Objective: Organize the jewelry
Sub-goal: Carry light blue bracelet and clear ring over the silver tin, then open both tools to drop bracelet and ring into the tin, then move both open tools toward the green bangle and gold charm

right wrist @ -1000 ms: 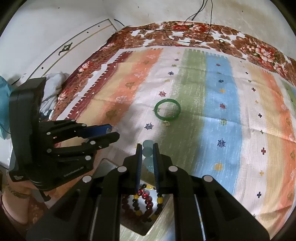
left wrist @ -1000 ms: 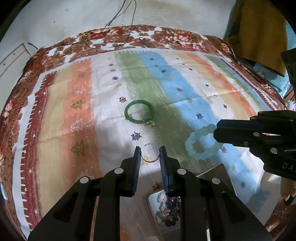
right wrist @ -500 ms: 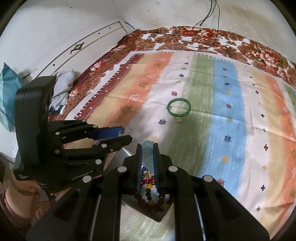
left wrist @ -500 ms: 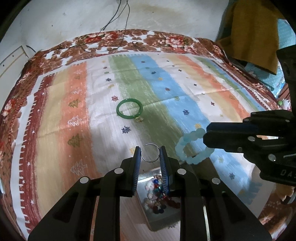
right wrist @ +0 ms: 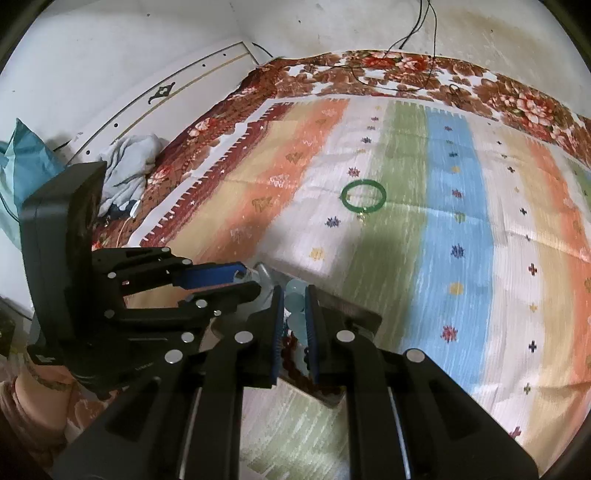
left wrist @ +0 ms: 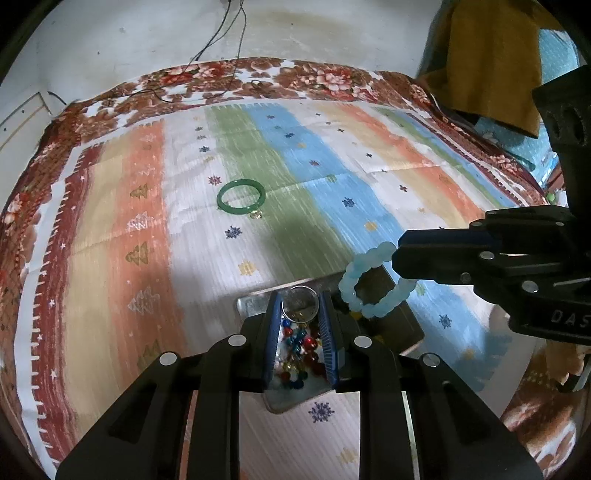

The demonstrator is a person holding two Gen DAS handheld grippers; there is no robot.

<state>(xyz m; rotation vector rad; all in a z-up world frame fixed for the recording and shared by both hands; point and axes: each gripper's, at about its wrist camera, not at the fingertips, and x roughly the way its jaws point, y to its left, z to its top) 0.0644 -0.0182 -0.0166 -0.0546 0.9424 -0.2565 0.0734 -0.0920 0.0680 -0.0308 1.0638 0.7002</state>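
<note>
My left gripper [left wrist: 300,301] is shut on a thin silver ring bangle [left wrist: 300,305] and holds it over a metal box [left wrist: 255,304] that holds several coloured beads [left wrist: 298,350]. My right gripper [right wrist: 296,301] is shut on a pale blue bead bracelet [right wrist: 295,306], which also shows hanging from its fingers in the left wrist view [left wrist: 360,284], above the same box [right wrist: 354,306]. A green bangle [left wrist: 241,196] lies flat on the striped cloth farther out, with a small charm beside it; it also shows in the right wrist view [right wrist: 364,195].
The striped cloth [left wrist: 332,177] covers a bed with a floral border. Black cables [left wrist: 221,33] hang on the far wall. A yellow cloth [left wrist: 491,59] hangs at the far right. A grey cloth [right wrist: 129,162] lies off the bed's left edge.
Both grippers have drawn back toward the box with their bracelets. The box with beads now sits directly under the fingertips, and the green bangle appears farther away.
</note>
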